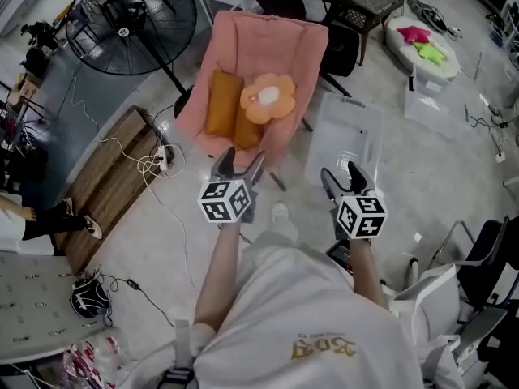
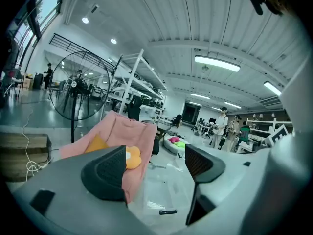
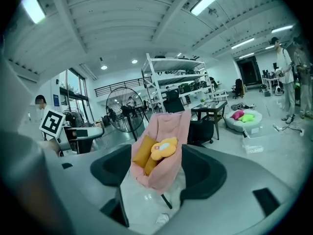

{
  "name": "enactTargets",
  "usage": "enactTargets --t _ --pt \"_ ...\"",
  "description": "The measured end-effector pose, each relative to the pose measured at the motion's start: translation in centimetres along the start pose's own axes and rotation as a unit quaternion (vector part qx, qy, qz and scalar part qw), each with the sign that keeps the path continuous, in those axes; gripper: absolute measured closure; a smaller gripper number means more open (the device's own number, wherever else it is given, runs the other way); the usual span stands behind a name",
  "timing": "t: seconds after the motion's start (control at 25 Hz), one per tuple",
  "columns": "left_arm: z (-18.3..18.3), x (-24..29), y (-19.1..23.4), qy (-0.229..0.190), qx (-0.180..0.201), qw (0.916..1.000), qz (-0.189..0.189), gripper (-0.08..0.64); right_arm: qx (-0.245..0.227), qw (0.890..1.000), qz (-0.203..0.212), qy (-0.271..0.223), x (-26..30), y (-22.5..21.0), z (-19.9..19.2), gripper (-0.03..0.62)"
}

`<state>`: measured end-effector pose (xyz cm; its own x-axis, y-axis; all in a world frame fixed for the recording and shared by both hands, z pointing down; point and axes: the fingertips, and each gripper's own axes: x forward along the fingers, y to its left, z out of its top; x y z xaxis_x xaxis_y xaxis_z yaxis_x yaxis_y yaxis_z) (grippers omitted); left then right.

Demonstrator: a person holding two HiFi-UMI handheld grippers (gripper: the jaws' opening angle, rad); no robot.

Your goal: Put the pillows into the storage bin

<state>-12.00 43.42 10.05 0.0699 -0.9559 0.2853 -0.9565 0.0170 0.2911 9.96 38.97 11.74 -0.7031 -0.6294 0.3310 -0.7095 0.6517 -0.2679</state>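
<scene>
Both empty, jaws apart: left gripper (image 1: 243, 159) nearer than right gripper (image 1: 340, 173) to upright orange rectangular fabric pillow (image 1: 223, 100) straight ahead.

In the head view the flower-shaped orange plush pillow (image 1: 269, 98) covers the upper end of one mustard-yellow rectangular cushion (image 1: 246, 133). The near rim of the clear plastic storage bin (image 1: 349, 136) is lost behind the right gripper (image 1: 340, 173). In the left gripper view, the left gripper (image 2: 156, 160) hides with its dark pad (image 2: 105, 173) most of the flower pillow and the lower front of the pink fabric chair (image 2: 122, 131). The distant people (image 2: 222, 126) there are too small to make out.
</scene>
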Motion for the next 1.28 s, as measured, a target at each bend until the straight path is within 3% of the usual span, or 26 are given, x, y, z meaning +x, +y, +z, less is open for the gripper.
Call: enactTargets --t 0.4,0.6,0.76,1.04,1.28 --pt "-0.2 4.7 3.2 0.015 -0.019 0.9997 0.000 0.183 0.002 1.000 -0.026 0.018 3.6 -2.4 0.4 0.281" --pt "-0.3 9.0 8.8 0.036 -0.029 0.9989 0.007 0.189 -0.001 0.999 -0.023 0.047 10.9 -2.0 0.2 0.281" --pt "0.2 14.3 12.8 0.067 0.002 0.9977 0.007 0.197 -0.008 0.996 -0.020 0.085 17.5 -1.6 -0.2 0.281" --pt "0.3 23.4 19.1 0.118 -0.027 0.9925 -0.021 0.198 0.006 0.990 -0.053 0.131 27.0 -3.2 0.4 0.282" --pt "-2.7 27.9 23.8 0.160 -0.057 0.9851 -0.024 0.207 -0.010 0.980 -0.058 0.189 32.8 -3.3 -2.0 0.281"
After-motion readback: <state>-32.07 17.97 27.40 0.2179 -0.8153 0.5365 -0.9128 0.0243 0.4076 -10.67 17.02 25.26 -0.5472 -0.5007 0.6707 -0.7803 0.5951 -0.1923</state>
